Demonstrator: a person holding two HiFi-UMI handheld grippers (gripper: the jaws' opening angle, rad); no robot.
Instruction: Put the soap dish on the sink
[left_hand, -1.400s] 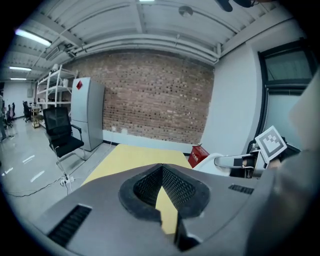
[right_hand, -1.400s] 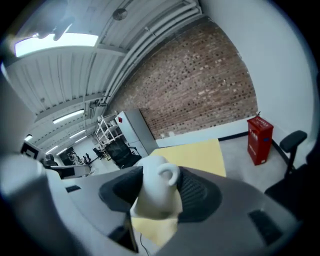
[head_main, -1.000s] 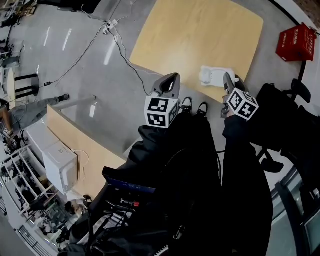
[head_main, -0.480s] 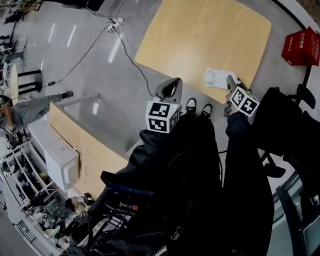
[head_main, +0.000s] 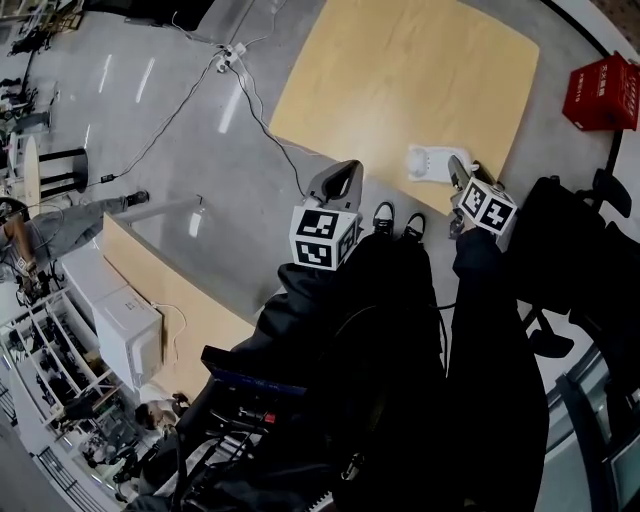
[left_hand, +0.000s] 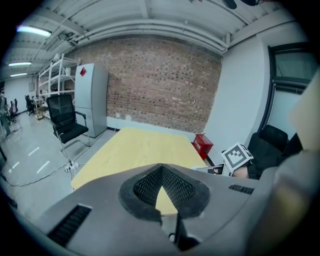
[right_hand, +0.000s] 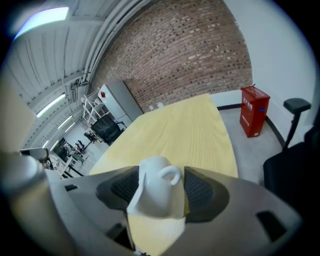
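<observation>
Opening my right tongs (right_hand: 160, 189) round the small white soap dish with a curled hook on top (right_hand: 156, 192), at the near edge of the big pale yellow wooden table (head_main: 400, 70).

The right gripper view shows the dish up close. It stands between the two black pads, and a thin strip of table shows beside the right pad, so the jaws are wide and not squeezing. From my head the dish (head_main: 424, 162) is only a small white lump just in front of those tongs, and I cannot tell dish from sink there. My left tongs (head_main: 342, 170) hang off the table, over the grey floor. The left gripper view shows their tips together with nothing in them, and the checked cube (left_hand: 236, 157) of my right tongs off to the side.
</observation>
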